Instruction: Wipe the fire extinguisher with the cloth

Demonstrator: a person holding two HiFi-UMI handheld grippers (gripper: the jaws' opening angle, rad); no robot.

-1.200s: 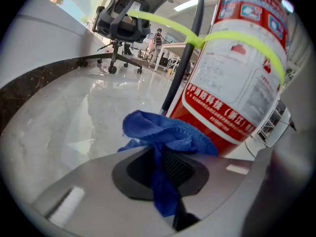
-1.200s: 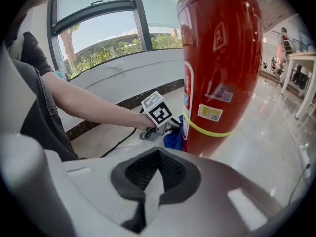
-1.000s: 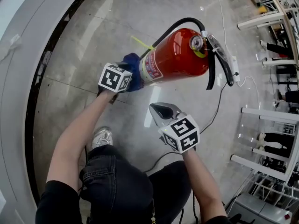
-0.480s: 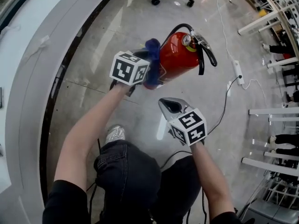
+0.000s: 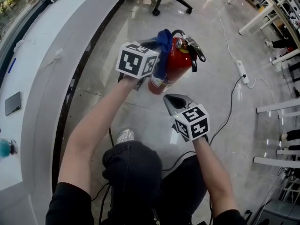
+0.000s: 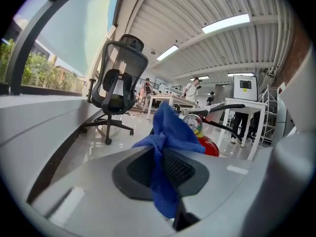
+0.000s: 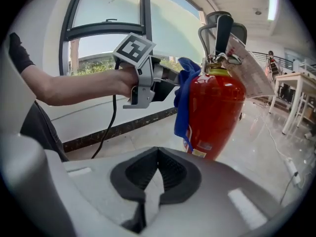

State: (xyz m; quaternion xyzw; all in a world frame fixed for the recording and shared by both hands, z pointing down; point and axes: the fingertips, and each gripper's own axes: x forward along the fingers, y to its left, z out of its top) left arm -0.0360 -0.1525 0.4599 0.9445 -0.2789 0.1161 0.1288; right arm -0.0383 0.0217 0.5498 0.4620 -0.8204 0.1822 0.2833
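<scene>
Top-down view of a red fire extinguisher (image 5: 176, 64), upright on a glossy floor (image 5: 225, 78). At its upper side, touching the shoulder: blue cloth (image 5: 163, 55), pinched in the closed left gripper (image 6: 162, 157). Just near its base: right gripper (image 7: 157, 157), jaws together, empty. For a good wipe: press cloth flat on the cylinder, sweep downward in overlapping strokes, without tipping it.

The right claw (image 7: 157, 153) is closed and empty; the left claw (image 7: 172, 83) holds a blue cloth (image 7: 183, 102) against the fire extinguisher (image 7: 217, 115).
</scene>
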